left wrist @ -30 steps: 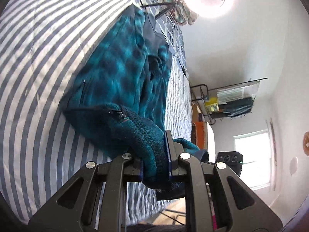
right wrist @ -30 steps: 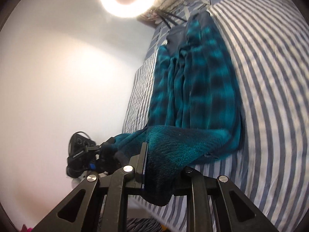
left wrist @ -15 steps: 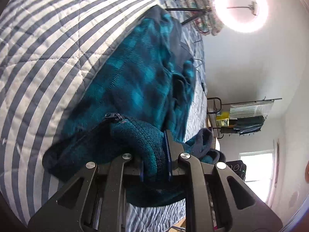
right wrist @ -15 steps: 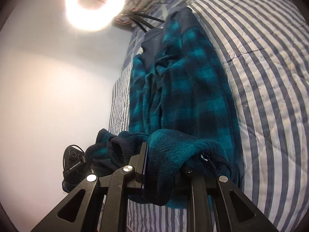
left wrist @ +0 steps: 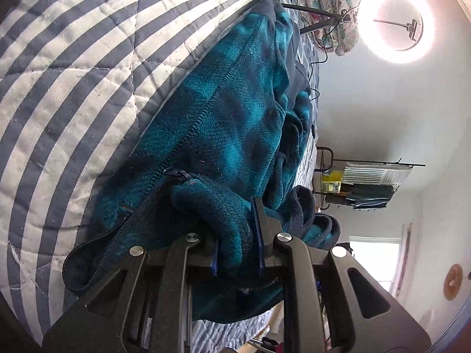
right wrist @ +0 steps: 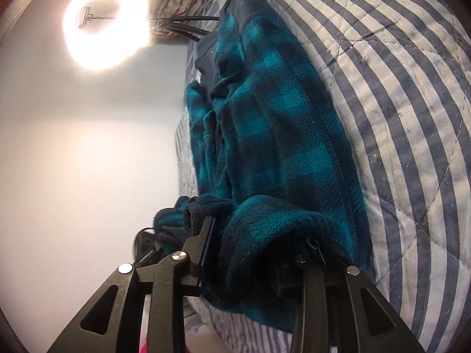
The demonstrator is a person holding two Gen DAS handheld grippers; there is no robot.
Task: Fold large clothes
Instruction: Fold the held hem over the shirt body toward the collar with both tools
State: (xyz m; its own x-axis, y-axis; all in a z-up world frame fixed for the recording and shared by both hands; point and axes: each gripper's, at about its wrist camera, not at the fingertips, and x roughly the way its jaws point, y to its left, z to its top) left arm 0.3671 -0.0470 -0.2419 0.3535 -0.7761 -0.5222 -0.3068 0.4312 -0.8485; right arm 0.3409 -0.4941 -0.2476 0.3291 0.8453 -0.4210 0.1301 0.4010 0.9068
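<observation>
A teal and dark plaid fleece jacket (left wrist: 235, 111) with a zipper lies lengthwise on a striped quilt (left wrist: 73, 88). My left gripper (left wrist: 237, 244) is shut on a thick fold of its near hem beside the zipper pull. In the right wrist view the same jacket (right wrist: 282, 123) stretches away from me, and my right gripper (right wrist: 253, 250) is shut on the other corner of the near hem, bunched between the fingers. Both held corners are lifted over the jacket's body. The jacket's dark collar lies at the far end.
A bright ring light (left wrist: 396, 20) on a tripod stands past the far end of the bed, also in the right wrist view (right wrist: 104, 26). A floral pillow (left wrist: 323, 3) lies beside it. A metal rack (left wrist: 362, 182) with items stands by the window. A white wall (right wrist: 88, 147) borders the bed.
Both grippers have carried the near hem forward over the jacket toward the collar, so the jacket looks closer and larger. The grips stayed shut.
</observation>
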